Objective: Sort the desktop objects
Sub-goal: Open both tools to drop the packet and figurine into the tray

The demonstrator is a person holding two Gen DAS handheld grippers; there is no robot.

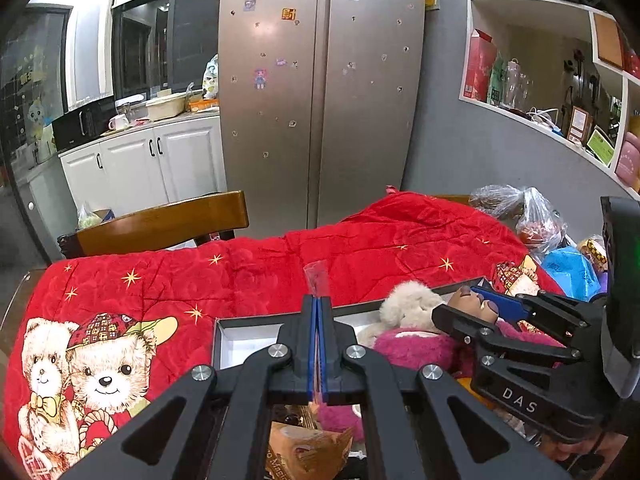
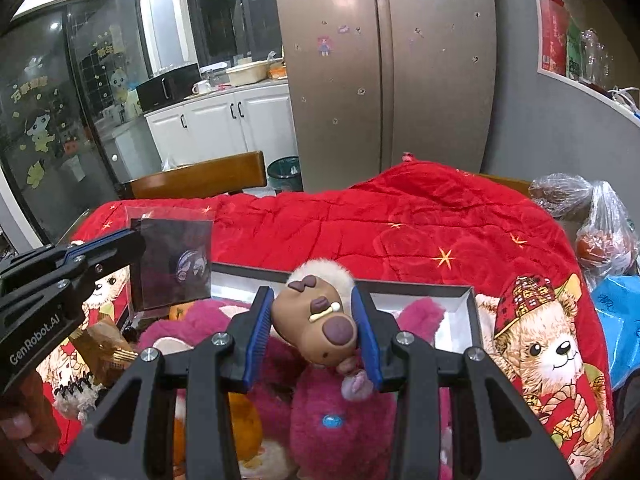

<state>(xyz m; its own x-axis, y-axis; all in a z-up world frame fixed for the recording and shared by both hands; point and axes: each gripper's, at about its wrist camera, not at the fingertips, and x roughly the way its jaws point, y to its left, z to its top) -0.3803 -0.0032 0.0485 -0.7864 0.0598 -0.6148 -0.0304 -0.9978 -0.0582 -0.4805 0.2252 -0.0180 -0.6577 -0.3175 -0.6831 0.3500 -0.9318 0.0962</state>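
Note:
My left gripper (image 1: 318,304) (image 2: 134,240) is shut on a clear plastic sleeve (image 1: 316,278) (image 2: 172,264) that holds a dark card and a round badge, hanging over the left end of a white box with a grey rim (image 1: 240,340) (image 2: 472,312). My right gripper (image 2: 312,300) (image 1: 474,302) is shut on a brown dog-faced toy with cream fur (image 2: 316,320) (image 1: 408,304), held just above the pink plush toys (image 2: 336,420) (image 1: 412,350) that fill the box.
A red quilt with teddy bears (image 1: 248,272) (image 2: 360,220) covers the table. Plastic bags (image 1: 536,220) (image 2: 604,236) and a blue bag (image 1: 568,268) crowd the right side. A brown snack packet (image 1: 304,452) lies near the box. A wooden chair (image 1: 160,228) stands behind, with a fridge (image 1: 320,92) beyond.

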